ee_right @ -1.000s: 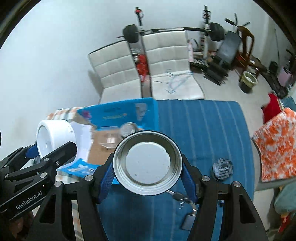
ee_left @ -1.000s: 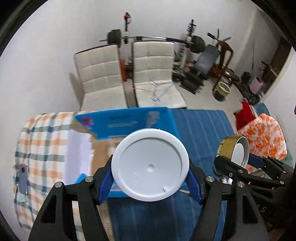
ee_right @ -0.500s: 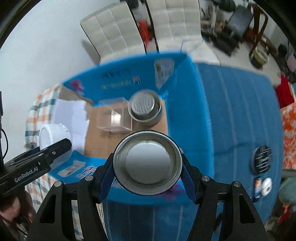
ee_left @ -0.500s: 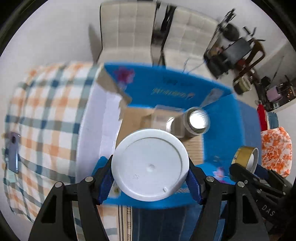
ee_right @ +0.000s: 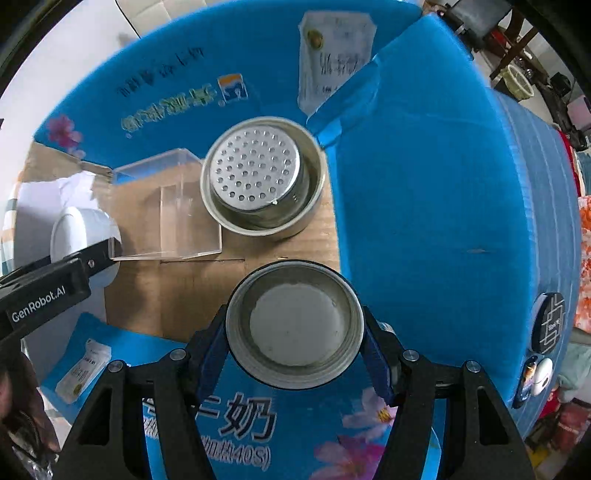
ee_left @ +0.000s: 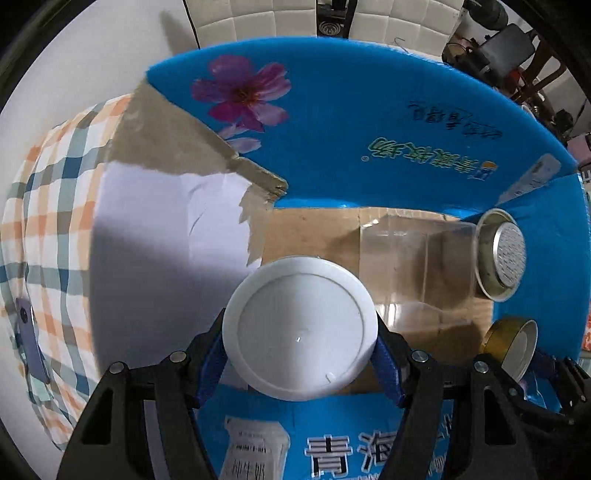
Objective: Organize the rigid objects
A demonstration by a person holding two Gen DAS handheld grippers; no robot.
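Observation:
My left gripper is shut on a white round plastic container, held over the left side of an open blue cardboard box. My right gripper is shut on a metal tin, held over the box's near right part. The tin also shows in the left wrist view, and the white container in the right wrist view. Inside the box sit a clear plastic box and a steel bowl with a perforated insert.
The box stands on a blue striped cloth, with a checked cloth to its left. A phone lies on the checked cloth. A dark round disc and small items lie right of the box. White chairs stand beyond.
Both grippers have moved forward and down over the open box, each still holding its container. The box's inside now fills both views.

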